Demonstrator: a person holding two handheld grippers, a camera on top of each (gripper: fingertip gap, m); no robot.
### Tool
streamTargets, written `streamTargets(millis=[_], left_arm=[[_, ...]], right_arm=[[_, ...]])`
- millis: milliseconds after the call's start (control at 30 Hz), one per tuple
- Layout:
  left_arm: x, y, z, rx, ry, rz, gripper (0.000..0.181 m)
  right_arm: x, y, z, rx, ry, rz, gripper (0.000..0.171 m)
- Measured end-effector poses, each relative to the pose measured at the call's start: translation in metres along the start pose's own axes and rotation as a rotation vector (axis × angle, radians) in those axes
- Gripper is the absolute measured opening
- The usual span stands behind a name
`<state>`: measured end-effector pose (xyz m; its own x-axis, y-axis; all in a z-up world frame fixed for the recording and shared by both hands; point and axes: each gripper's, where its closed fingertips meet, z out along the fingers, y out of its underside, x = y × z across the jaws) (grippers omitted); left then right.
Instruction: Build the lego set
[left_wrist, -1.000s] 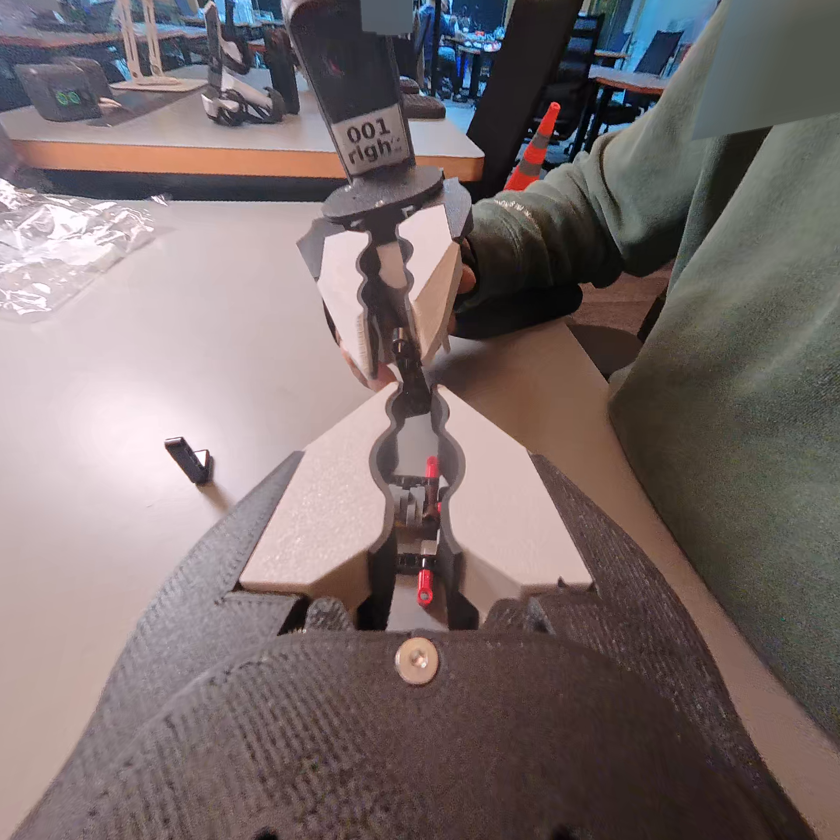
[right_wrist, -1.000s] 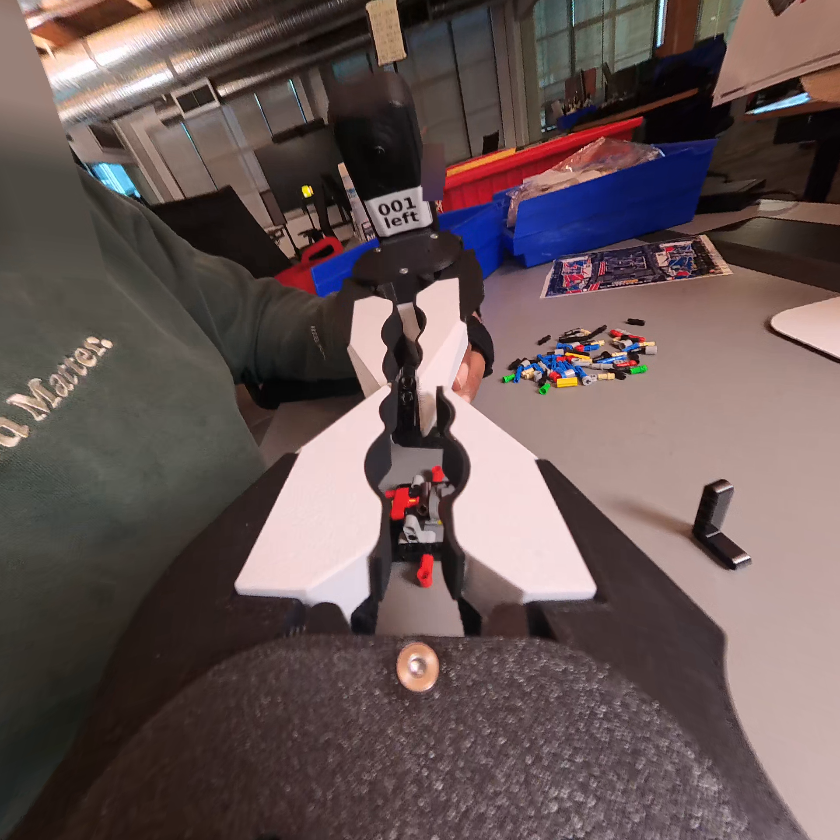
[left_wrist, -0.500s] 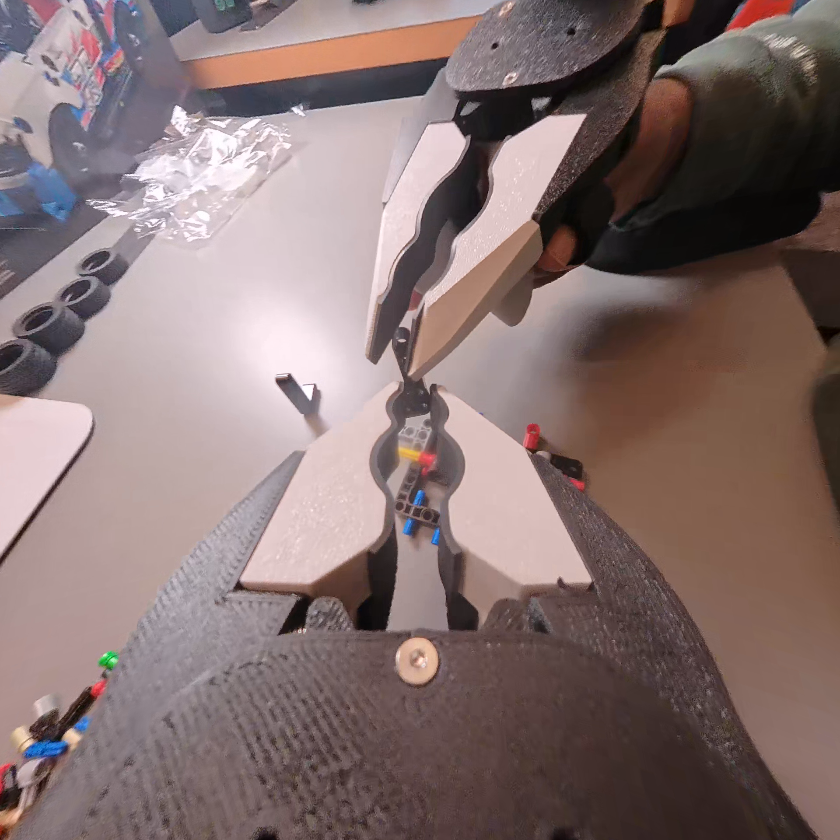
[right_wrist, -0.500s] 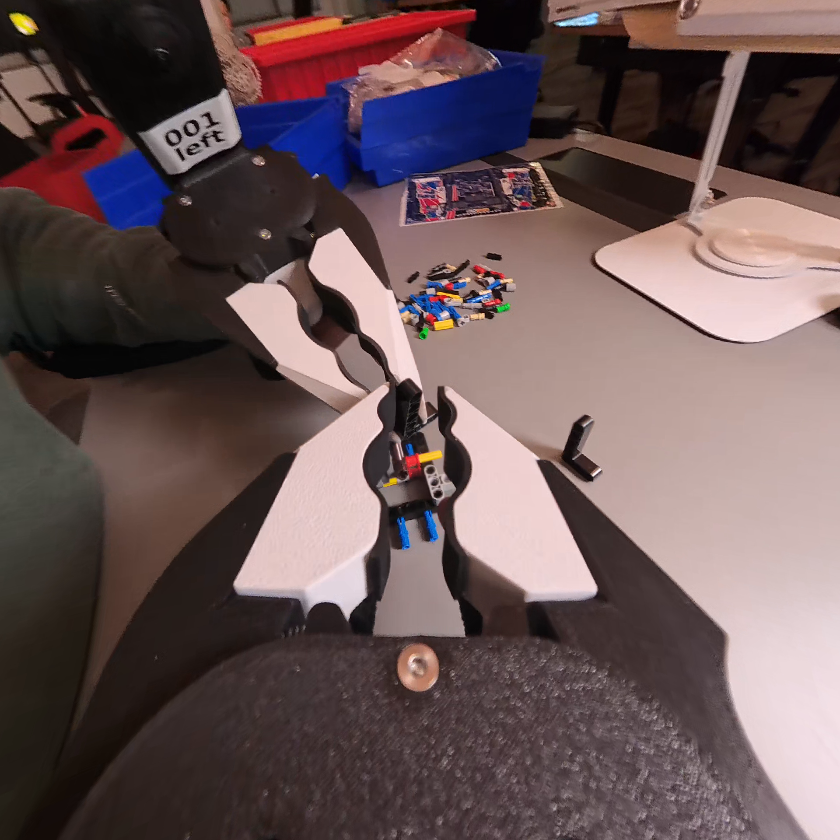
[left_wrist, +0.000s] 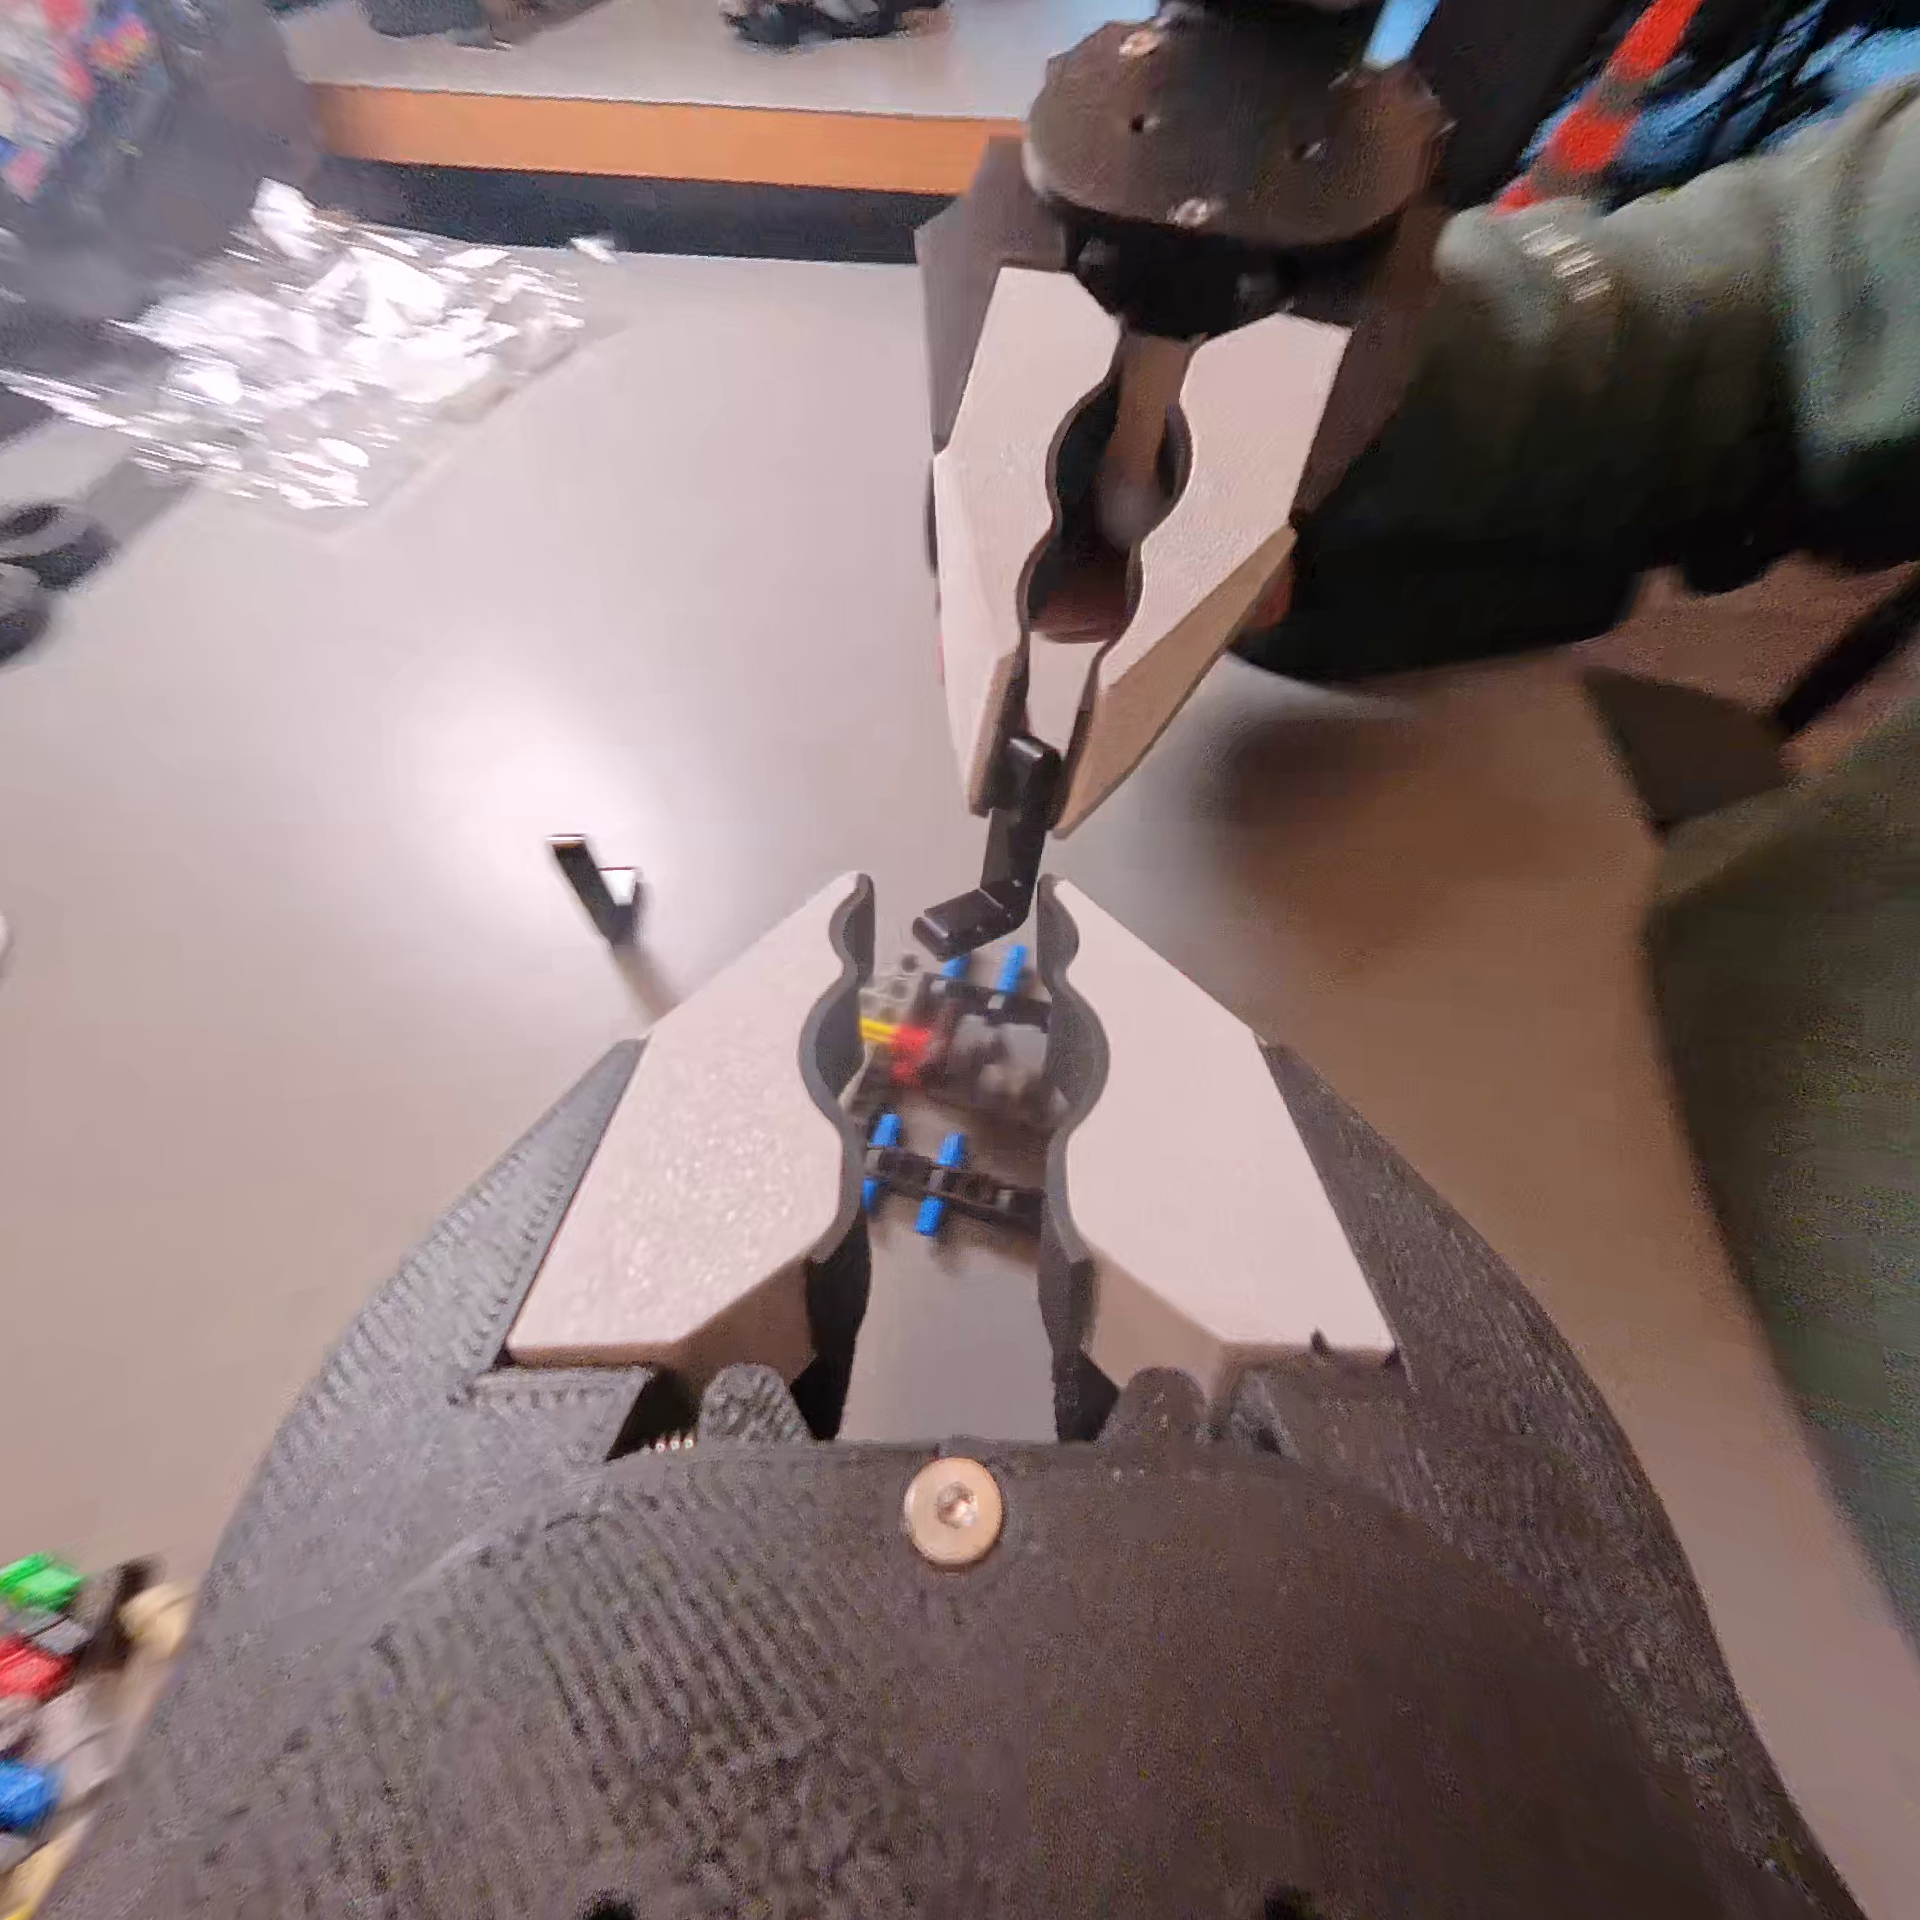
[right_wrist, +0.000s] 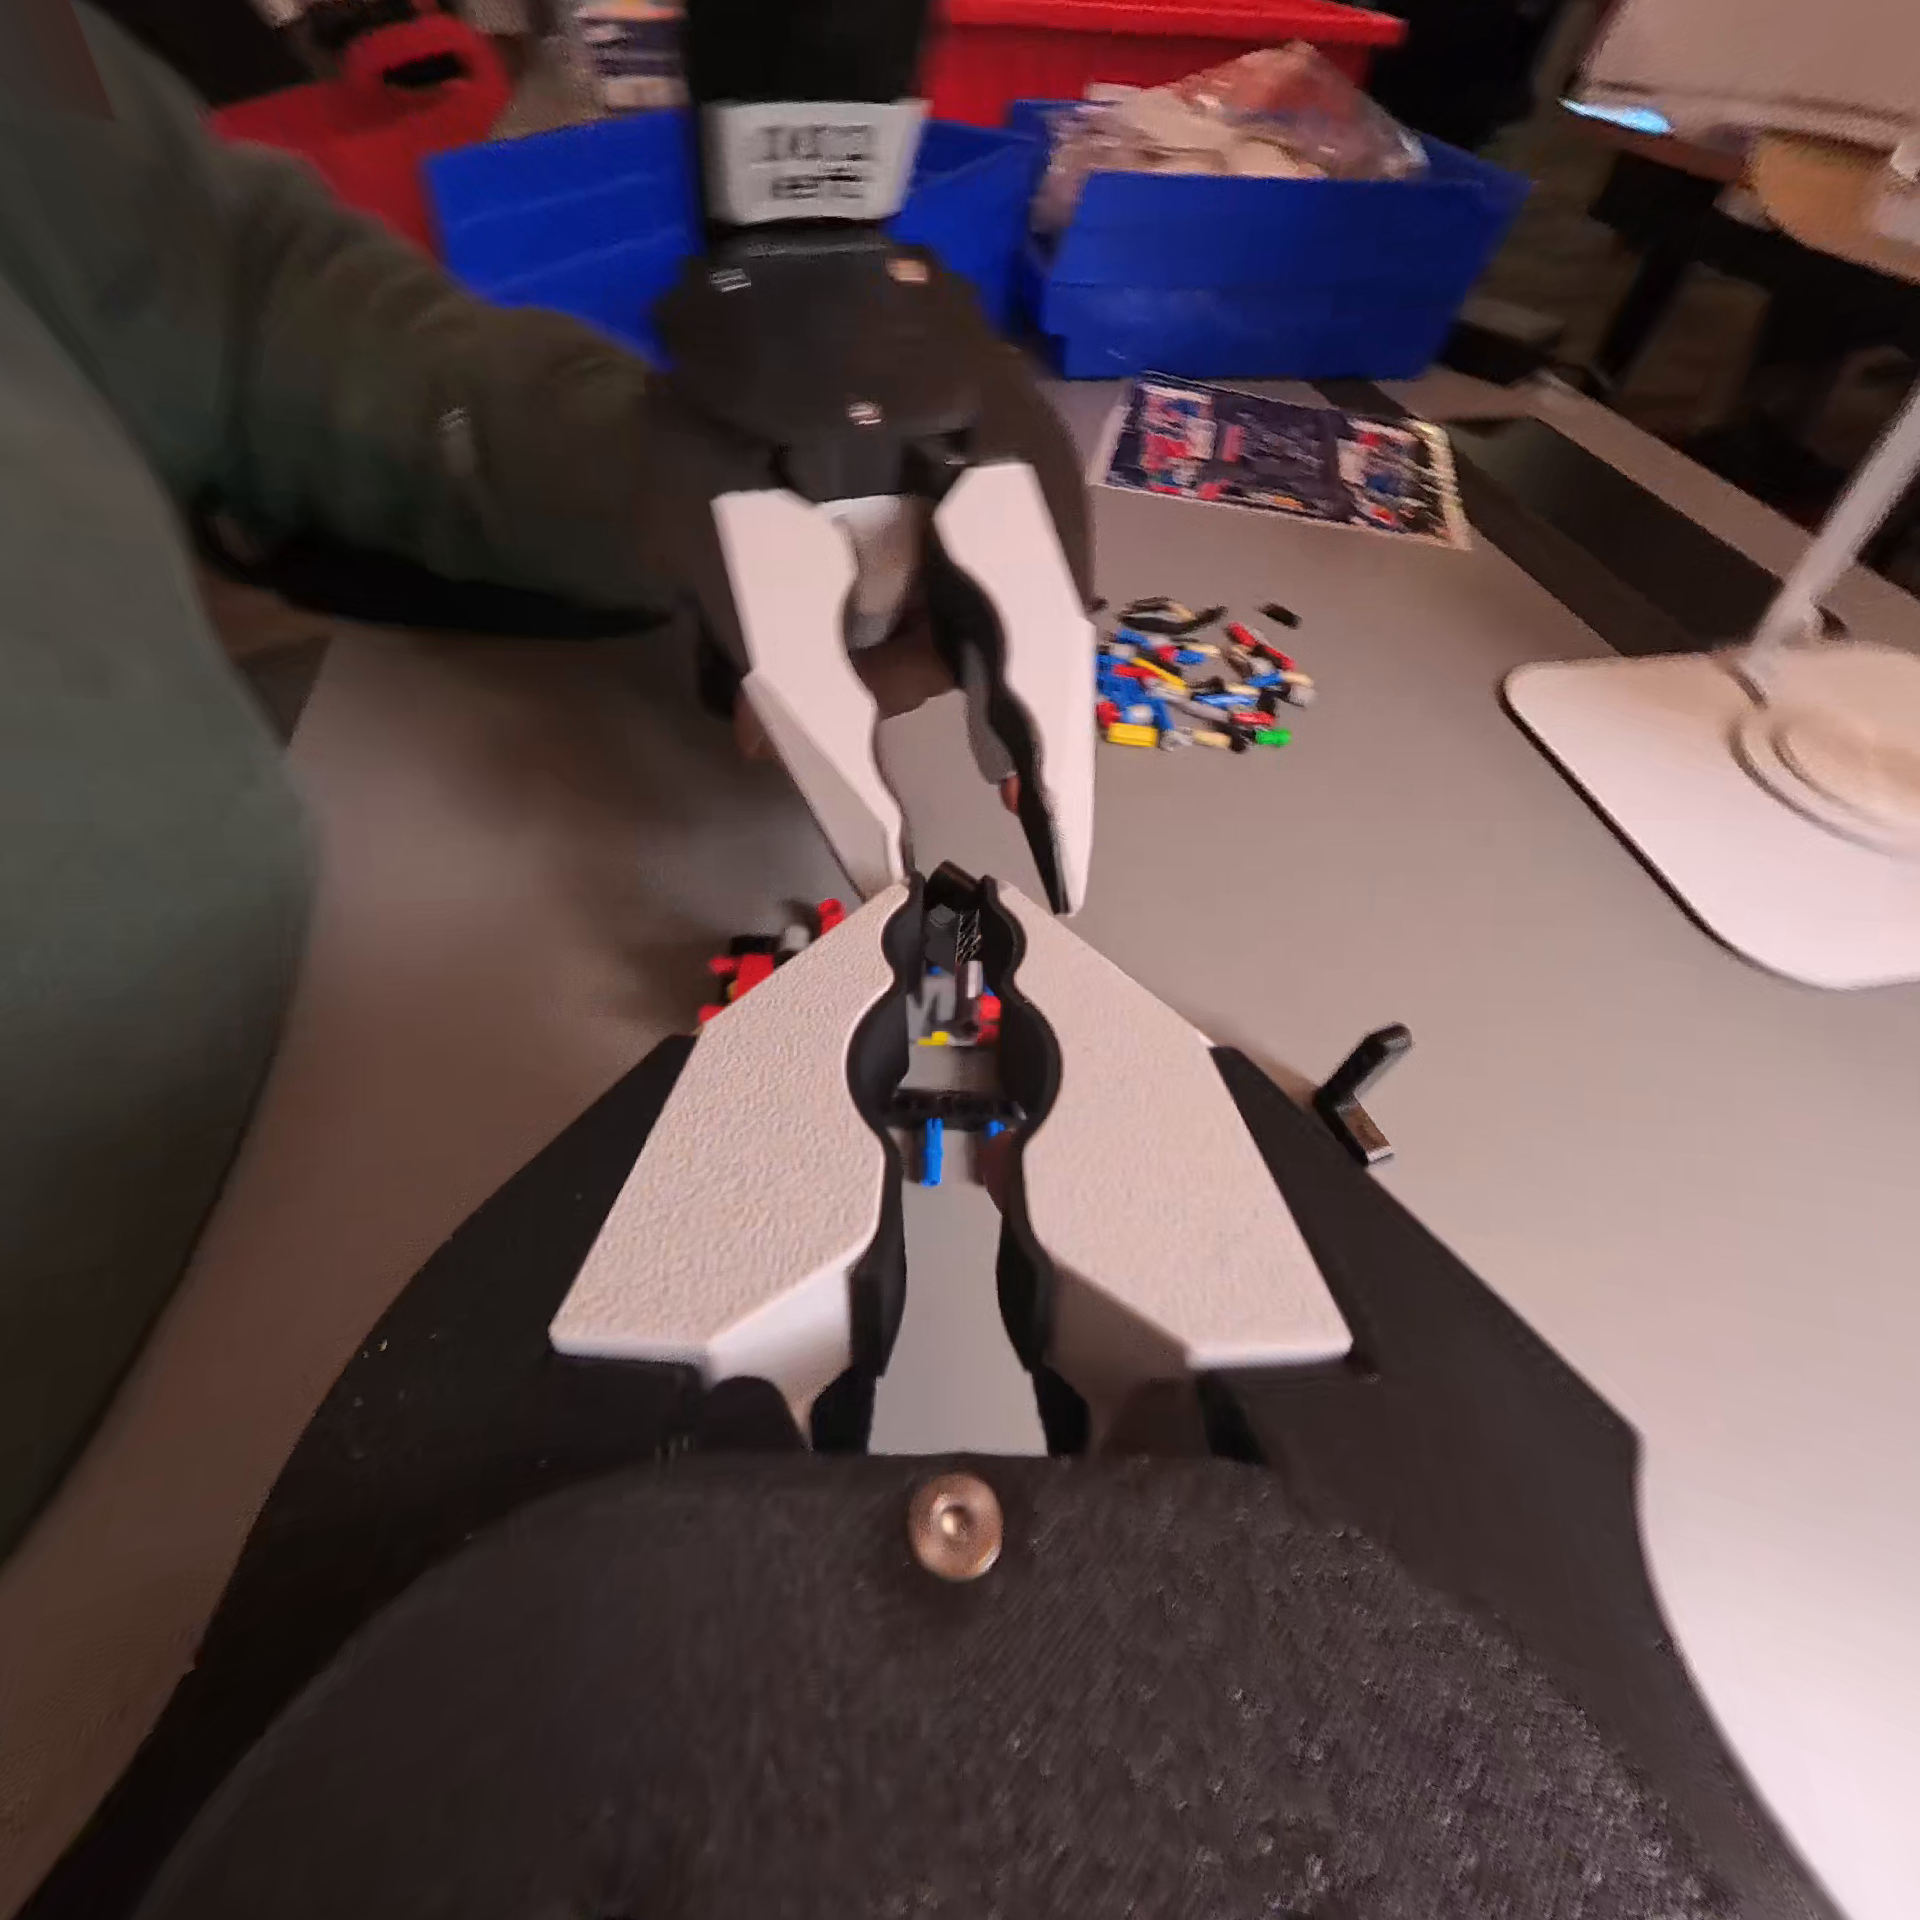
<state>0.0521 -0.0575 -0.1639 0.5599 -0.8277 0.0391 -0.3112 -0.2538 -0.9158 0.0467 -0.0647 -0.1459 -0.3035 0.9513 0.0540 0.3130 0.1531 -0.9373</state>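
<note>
My right gripper (right_wrist: 951, 896) is shut on a black L-shaped lego piece (right_wrist: 948, 930). In the left wrist view, the right gripper (left_wrist: 1023, 812) comes down from above with the piece (left_wrist: 1006, 873) hanging from its tips. My left gripper (left_wrist: 956, 896) is open and empty, its fingertips on either side of the piece's lower end without gripping it. Its white fingers (right_wrist: 821, 717) stand spread in the right wrist view. On the table below lie a small grey, red and yellow assembly (left_wrist: 925, 1039) and a black beam with blue pins (left_wrist: 945, 1190).
A second black L-shaped piece (left_wrist: 597, 883) lies on the grey table (left_wrist: 312, 935). There is a pile of loose pieces (right_wrist: 1195, 675), with a booklet (right_wrist: 1288, 457) and blue bins (right_wrist: 1247, 260) behind it. A white lamp base (right_wrist: 1714, 810) is at the right. A few red pieces (right_wrist: 769, 956) and a plastic bag (left_wrist: 332, 353) are also there. Both grippers' tips are close together, under 4 cm apart.
My left gripper has opened and let go of the black piece, which stays in the right gripper. Both grippers have tilted down towards the table and drawn slightly apart.
</note>
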Motion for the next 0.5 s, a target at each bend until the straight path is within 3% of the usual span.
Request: streamTargets(millis=[100,200,333,500], left_arm=[[0.021,0.0,-0.003,0.022,0.179,-0.088,0.028],[0.034,0.0,-0.003,0.021,0.231,-0.055,0.014],[0.03,-0.007,-0.004,0.058,0.16,-0.006,0.007],[0.007,-0.008,-0.003,0.06,-0.054,0.082,0.006]], right_arm=[[-0.018,-0.003,-0.006,0.023,-0.107,-0.102,0.008],[-0.029,-0.012,-0.009,0.059,-0.179,-0.116,0.008],[-0.026,-0.018,-0.013,0.099,-0.171,-0.094,0.007],[0.0,-0.017,-0.009,0.107,-0.03,0.021,0.008]])
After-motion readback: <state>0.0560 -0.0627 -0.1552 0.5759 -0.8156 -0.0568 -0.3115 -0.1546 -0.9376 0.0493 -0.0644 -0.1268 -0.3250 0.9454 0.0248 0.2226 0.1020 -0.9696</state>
